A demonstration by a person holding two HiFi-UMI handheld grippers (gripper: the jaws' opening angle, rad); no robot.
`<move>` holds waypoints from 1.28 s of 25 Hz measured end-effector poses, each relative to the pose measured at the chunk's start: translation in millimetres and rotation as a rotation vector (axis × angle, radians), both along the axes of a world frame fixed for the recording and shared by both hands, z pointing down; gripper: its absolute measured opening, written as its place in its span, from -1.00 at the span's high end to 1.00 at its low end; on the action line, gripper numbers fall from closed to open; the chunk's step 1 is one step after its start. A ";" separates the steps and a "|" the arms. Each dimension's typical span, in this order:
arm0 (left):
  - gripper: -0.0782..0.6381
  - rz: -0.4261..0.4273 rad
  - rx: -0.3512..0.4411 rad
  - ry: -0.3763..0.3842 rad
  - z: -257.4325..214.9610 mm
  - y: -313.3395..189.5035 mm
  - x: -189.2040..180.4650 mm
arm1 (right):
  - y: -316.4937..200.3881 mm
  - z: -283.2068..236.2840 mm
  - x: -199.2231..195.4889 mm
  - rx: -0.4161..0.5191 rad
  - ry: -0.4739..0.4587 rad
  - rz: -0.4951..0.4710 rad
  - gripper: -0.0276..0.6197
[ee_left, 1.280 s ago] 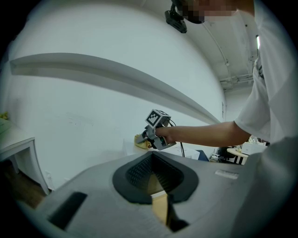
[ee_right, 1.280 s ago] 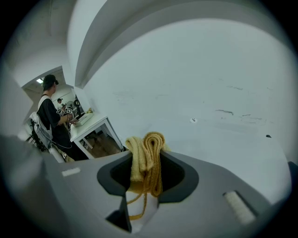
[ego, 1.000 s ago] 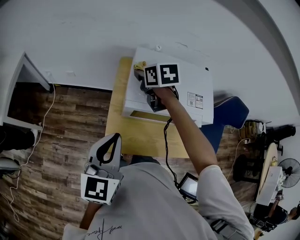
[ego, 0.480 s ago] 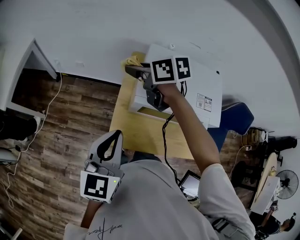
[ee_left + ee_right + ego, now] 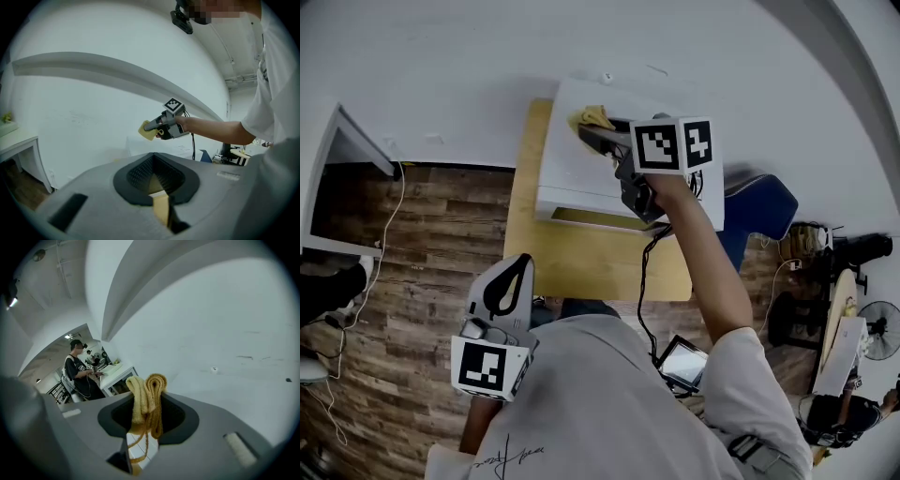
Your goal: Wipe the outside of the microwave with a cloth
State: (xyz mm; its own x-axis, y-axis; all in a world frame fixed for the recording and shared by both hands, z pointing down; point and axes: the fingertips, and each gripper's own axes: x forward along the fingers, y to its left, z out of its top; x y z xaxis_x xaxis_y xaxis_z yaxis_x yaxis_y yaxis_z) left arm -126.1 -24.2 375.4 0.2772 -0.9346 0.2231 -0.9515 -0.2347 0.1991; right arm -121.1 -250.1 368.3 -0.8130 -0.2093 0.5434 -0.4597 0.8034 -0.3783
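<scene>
The cloth [image 5: 593, 118], yellow and bunched into folds, sits over the far left corner of the microwave [image 5: 581, 173] top. Contact between cloth and casing cannot be confirmed from any view. In the right gripper view the cloth [image 5: 147, 399] stands up out of the right tongs [image 5: 146, 414], with loose threads hanging below the pinch point. The right tongs [image 5: 586, 131] are closed on it, the folds clamped between the jaws. In the left gripper view the cloth [image 5: 146, 131] projects beyond the tips of the right tongs, clear of the white wall [image 5: 441, 75] behind.

The microwave is white and stands at the far edge of the desk [image 5: 572, 272] (light wood top), toward the far right corner, its back to the wall. The near half of the desk is bare wood.

The left tongs [image 5: 523, 272] are held low, off the near left corner of the desk and close to the person's white shirt [image 5: 609, 403]. Their jaws are together with nothing between them, as the left gripper view confirms at the tips [image 5: 161, 206].

A black cable [image 5: 645, 281] runs from the right tongs down across the desk. A blue chair [image 5: 759, 216] stands just past the desk's right edge. The floor [image 5: 412, 244] is dark wood plank.
</scene>
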 end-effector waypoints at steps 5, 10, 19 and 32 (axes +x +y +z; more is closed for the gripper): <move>0.80 0.081 0.001 0.001 -2.3 -10.5 23.5 | -21.8 -7.9 58.6 0.020 -0.007 0.110 0.52; 0.80 0.144 0.002 -0.005 -3.7 -24.9 46.3 | -41.6 -13.0 119.7 0.043 0.017 0.208 0.52; 0.80 0.256 0.015 -0.010 -8.3 -44.0 81.7 | -63.0 -14.3 226.0 0.102 0.101 0.382 0.52; 0.80 0.329 0.000 -0.028 -3.3 -55.2 97.7 | -71.8 18.0 359.8 0.130 0.286 0.603 0.52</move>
State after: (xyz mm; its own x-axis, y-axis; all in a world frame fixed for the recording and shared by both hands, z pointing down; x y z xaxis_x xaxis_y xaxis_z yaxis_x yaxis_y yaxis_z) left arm -28.5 -79.4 372.2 0.5579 -0.7959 0.2351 -0.8298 -0.5303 0.1740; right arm 238.7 -321.9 386.3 -0.3619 -0.6589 0.6595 -0.9090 0.4063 -0.0929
